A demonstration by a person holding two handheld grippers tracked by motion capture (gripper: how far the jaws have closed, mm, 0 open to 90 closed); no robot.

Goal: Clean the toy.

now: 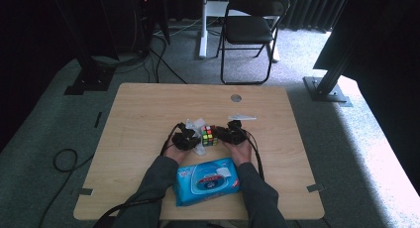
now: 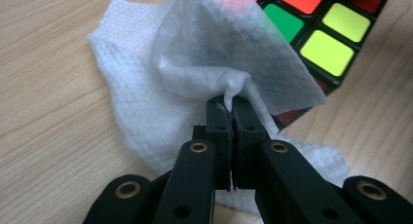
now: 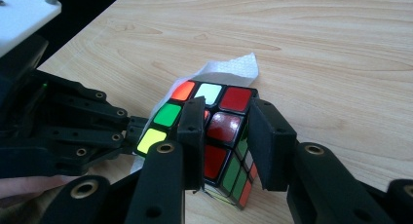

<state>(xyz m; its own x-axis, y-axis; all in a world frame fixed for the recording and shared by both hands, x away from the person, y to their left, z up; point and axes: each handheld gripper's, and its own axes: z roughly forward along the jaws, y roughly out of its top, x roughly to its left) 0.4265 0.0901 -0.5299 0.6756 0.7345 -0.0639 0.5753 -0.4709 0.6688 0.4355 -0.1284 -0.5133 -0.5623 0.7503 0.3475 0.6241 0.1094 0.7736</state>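
Observation:
A colour-tiled puzzle cube point(image 1: 209, 135) stands at the middle of the wooden table point(image 1: 148, 109), and my right gripper point(image 1: 229, 134) is shut on it from the right. In the right gripper view the two black jaws point(image 3: 228, 119) press on opposite faces of the cube point(image 3: 234, 98). My left gripper point(image 1: 187, 138) sits just left of the cube, shut on a pinched fold of a white wipe point(image 2: 146, 87). The pinch point(image 2: 230, 104) lies close to the cube point(image 2: 321, 34), and the wipe drapes against its side. The wipe point(image 3: 229, 68) also peeks out behind the cube.
A blue pack of wet wipes point(image 1: 208, 181) lies between the person's forearms near the front edge. A round cable hole point(image 1: 236, 97) is set in the table's far side. On the floor beyond stand a black folding chair point(image 1: 250, 25) and dark stand legs.

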